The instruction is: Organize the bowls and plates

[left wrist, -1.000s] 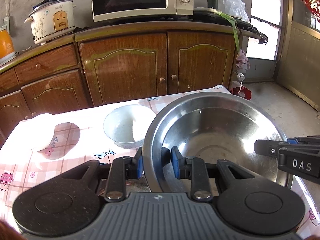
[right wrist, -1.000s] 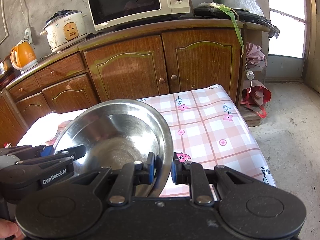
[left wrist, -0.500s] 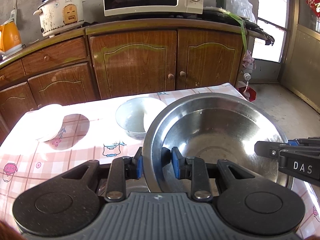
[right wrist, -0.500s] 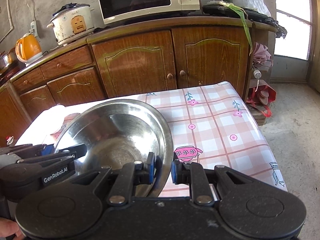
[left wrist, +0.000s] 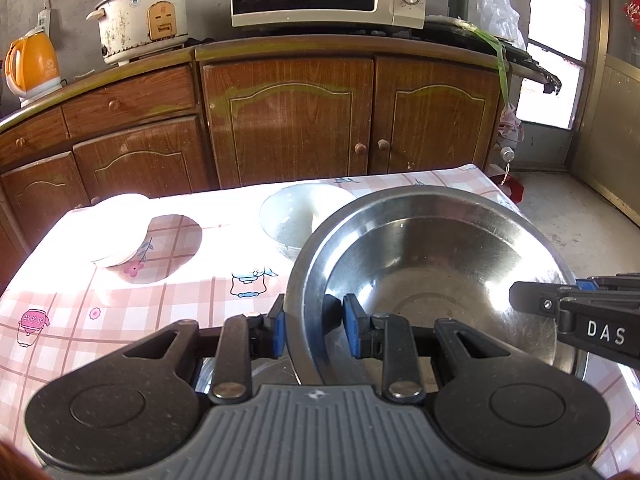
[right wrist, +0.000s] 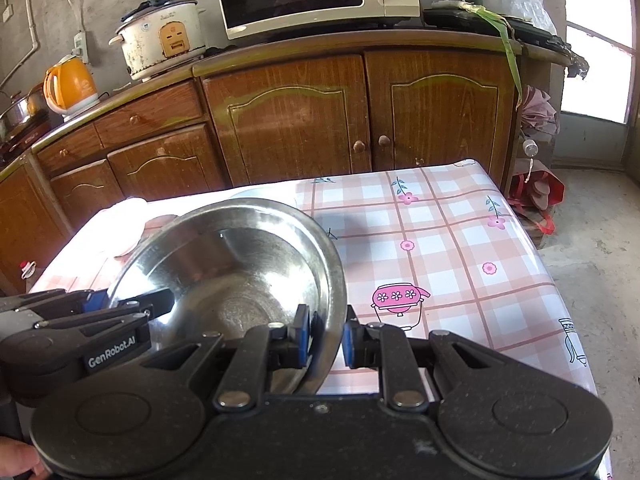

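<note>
Big steel bowl (left wrist: pixel 436 264) is empty and held up over the checkered surface (right wrist: pixel 452 248). The left gripper (left wrist: pixel 313 330) has its fingers clamped on the bowl's left rim, and the right gripper (right wrist: pixel 325 338) pinches the right rim the same way. Behind it a smaller grey bowl (left wrist: pixel 292 220) sits on the surface, looks empty too. A white bowl (left wrist: pixel 116 232) lies off to the left, too washed out by glare to see inside

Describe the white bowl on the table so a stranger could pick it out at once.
Start at the checked tablecloth before the wooden cabinets. Near its far left corner sits the white bowl, glaring in sunlight. Unlike the grey bowl mid-table and the large steel basin, it is opaque white, unheld.
</note>
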The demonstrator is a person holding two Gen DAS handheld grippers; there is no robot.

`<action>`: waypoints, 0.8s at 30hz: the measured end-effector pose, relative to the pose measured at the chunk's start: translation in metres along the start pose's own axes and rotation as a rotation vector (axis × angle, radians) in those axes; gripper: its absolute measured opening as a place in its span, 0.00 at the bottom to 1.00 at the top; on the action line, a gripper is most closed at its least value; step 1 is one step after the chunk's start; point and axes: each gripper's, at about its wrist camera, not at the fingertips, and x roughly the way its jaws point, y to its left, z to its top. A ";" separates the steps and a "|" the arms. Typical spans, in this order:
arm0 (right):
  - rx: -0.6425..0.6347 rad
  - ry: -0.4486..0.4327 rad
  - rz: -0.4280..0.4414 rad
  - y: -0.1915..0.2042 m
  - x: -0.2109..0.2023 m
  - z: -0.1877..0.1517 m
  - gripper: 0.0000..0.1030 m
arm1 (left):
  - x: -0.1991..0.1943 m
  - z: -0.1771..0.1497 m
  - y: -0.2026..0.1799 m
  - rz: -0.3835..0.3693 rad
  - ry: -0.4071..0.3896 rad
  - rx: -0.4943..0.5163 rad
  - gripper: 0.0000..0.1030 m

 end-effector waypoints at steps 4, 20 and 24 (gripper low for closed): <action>-0.009 0.007 0.007 0.006 0.002 -0.003 0.21 | -0.001 -0.004 0.005 0.008 0.006 -0.007 0.28; -0.025 0.020 0.026 0.021 0.006 -0.011 0.21 | -0.004 -0.013 0.018 0.028 0.009 -0.014 0.28; -0.024 0.027 0.032 0.023 0.008 -0.013 0.21 | -0.004 -0.016 0.021 0.033 0.012 -0.012 0.28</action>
